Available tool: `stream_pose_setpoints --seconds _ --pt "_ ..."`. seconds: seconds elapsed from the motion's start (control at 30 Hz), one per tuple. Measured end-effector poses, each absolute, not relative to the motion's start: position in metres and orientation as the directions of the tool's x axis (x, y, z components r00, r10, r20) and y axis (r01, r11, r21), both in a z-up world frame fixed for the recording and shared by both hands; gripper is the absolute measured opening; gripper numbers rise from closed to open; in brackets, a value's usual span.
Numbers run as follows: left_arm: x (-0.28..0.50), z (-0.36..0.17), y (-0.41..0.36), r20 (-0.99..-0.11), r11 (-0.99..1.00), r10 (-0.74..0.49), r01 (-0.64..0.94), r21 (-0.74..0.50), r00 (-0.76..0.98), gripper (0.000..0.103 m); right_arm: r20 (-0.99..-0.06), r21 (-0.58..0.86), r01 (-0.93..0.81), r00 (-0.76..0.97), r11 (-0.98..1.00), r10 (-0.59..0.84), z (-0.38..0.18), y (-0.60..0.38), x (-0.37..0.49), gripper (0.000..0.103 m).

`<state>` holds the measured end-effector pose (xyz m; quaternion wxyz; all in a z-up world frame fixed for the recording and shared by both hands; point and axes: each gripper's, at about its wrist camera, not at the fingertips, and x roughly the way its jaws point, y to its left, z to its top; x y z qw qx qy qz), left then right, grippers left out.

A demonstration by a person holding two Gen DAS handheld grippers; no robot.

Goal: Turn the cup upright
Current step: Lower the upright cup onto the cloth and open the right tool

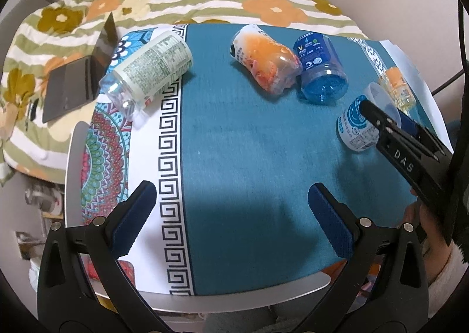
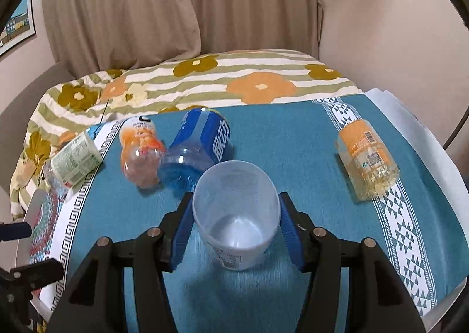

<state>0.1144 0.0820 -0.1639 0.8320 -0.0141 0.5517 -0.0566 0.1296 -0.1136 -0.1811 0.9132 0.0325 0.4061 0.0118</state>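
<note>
A translucent white cup with a blue printed label (image 2: 236, 215) is held between the blue pads of my right gripper (image 2: 236, 230), tilted with its mouth up and toward the camera, its base near the teal cloth. In the left wrist view the same cup (image 1: 356, 124) shows at the right with the right gripper (image 1: 381, 118) shut on it. My left gripper (image 1: 231, 212) is open and empty over the front of the table.
Several cut bottle cups lie on their sides on the teal tablecloth (image 1: 234, 142): a green-labelled one (image 1: 149, 69), an orange one (image 1: 266, 60), a blue one (image 1: 321, 69), a yellow-orange one (image 2: 366, 157). A laptop (image 1: 79, 80) sits on the floral bedding at the left.
</note>
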Motion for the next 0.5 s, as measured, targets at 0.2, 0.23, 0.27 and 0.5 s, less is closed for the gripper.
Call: stream_pose_setpoints --seconds 0.2,0.23,0.27,0.5 --pt "0.110 -0.163 0.078 -0.917 0.994 -0.106 0.066 -0.087 0.385 0.103 -0.749 0.062 -0.016 0.660 0.998 0.058 -0.182 -0.113 0.126 0.053" --pt "0.109 -0.162 0.077 -0.917 0.994 -0.102 0.063 -0.084 0.386 0.103 -0.750 0.065 -0.019 0.659 0.998 0.062 -0.182 -0.113 0.126 0.054" --pt "0.108 -0.162 0.076 -0.917 0.995 -0.100 0.061 -0.083 0.387 0.103 -0.750 0.067 -0.020 0.659 0.998 0.063 -0.182 -0.113 0.127 0.054" --pt "0.099 -0.161 0.074 -0.916 0.996 -0.090 0.032 -0.084 0.391 0.103 -0.773 0.088 -0.009 0.630 0.996 0.074 -0.190 -0.117 0.132 0.082"
